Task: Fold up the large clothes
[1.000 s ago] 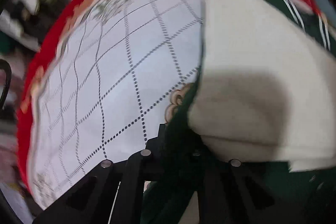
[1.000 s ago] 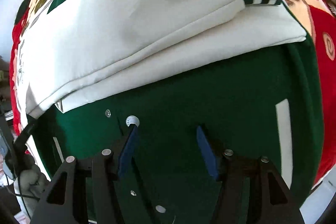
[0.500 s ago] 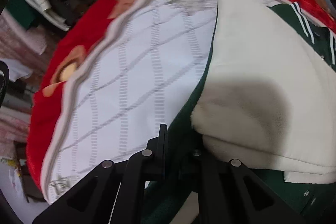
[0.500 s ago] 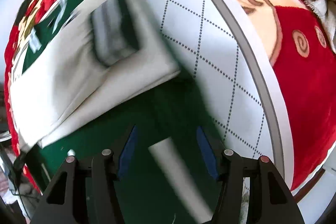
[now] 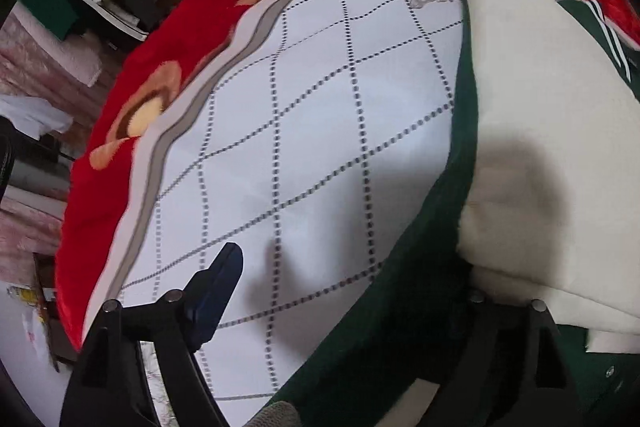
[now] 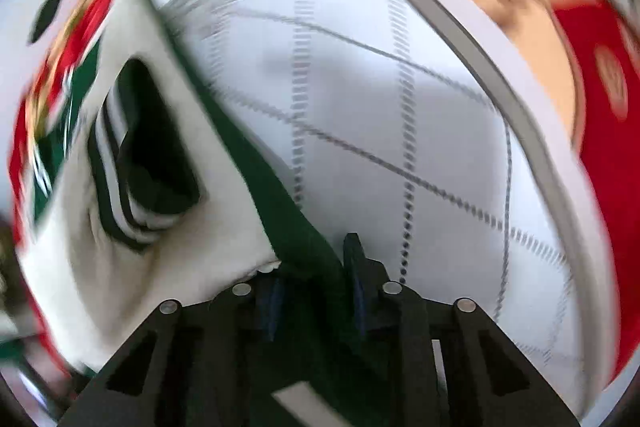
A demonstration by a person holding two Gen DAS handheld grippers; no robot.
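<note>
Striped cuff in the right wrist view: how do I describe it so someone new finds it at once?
Start at the white checked sheet, then go left to the green and cream jacket on it. The cuff ends the cream sleeve: a dark green band with white stripes, the only striped patch amid cream cloth.

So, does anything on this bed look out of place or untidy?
Nothing looks damaged or spilled. The half-folded green and cream jacket lies on the white quilted sheet. One striped green cuff sits bunched on top of the cream sleeve, which looks slightly untidy.

Checked sheet (image 5: 320, 131) — red blanket (image 5: 168, 59)
</note>
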